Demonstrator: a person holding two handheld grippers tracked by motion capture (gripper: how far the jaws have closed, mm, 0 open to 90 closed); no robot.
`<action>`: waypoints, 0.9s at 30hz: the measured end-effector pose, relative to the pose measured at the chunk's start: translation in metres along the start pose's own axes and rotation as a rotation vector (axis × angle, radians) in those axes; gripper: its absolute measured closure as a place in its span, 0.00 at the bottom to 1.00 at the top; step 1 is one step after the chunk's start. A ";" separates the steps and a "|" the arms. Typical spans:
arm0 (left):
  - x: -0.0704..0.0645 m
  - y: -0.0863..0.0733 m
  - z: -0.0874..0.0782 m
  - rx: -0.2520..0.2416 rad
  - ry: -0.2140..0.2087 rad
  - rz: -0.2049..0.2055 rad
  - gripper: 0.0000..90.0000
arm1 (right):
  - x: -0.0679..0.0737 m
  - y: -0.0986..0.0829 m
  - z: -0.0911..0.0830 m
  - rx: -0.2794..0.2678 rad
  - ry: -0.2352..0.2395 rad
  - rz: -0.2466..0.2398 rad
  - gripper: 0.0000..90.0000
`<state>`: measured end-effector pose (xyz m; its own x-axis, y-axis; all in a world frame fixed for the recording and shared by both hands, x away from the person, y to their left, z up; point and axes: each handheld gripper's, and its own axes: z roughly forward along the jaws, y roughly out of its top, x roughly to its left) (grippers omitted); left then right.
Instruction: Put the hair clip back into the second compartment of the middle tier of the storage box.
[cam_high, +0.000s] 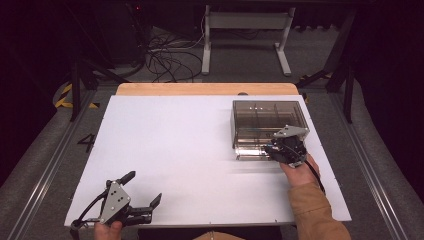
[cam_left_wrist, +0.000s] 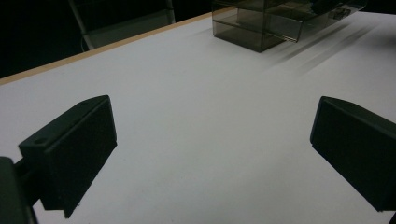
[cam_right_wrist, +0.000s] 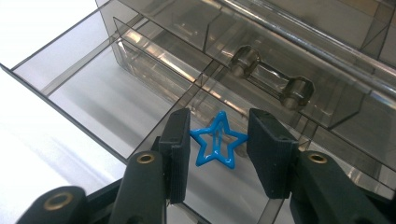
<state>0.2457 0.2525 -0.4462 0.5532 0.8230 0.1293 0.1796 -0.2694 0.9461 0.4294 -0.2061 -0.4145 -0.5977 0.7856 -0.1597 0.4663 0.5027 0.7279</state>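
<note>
A blue star-shaped hair clip sits between the jaws of my right gripper, its side tips touching both pads. It hangs over a compartment of the pulled-out drawer of a smoky clear box. In the high view the right gripper is at the box's front, at the right of the white table. My left gripper rests near the front left edge. It is open with nothing between its jaws, which the left gripper view shows spread wide over the bare table.
The drawer is split into several compartments by clear walls. A closed drawer above it has a bar handle. In the left gripper view the box stands far off. A wooden strip runs along the table's far edge.
</note>
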 end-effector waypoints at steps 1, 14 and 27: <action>0.000 0.000 0.000 0.000 0.000 0.000 0.01 | 0.000 0.000 0.000 -0.001 0.000 -0.001 0.67; 0.000 0.000 0.000 -0.001 0.002 0.002 0.01 | -0.001 0.000 0.000 -0.004 0.002 0.003 0.62; 0.001 0.000 0.000 -0.004 0.001 0.000 0.01 | 0.000 0.001 -0.010 -0.031 0.018 0.004 0.60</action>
<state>0.2463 0.2531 -0.4457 0.5520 0.8237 0.1297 0.1762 -0.2673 0.9474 0.4233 -0.2087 -0.4071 -0.6076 0.7810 -0.1447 0.4486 0.4878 0.7489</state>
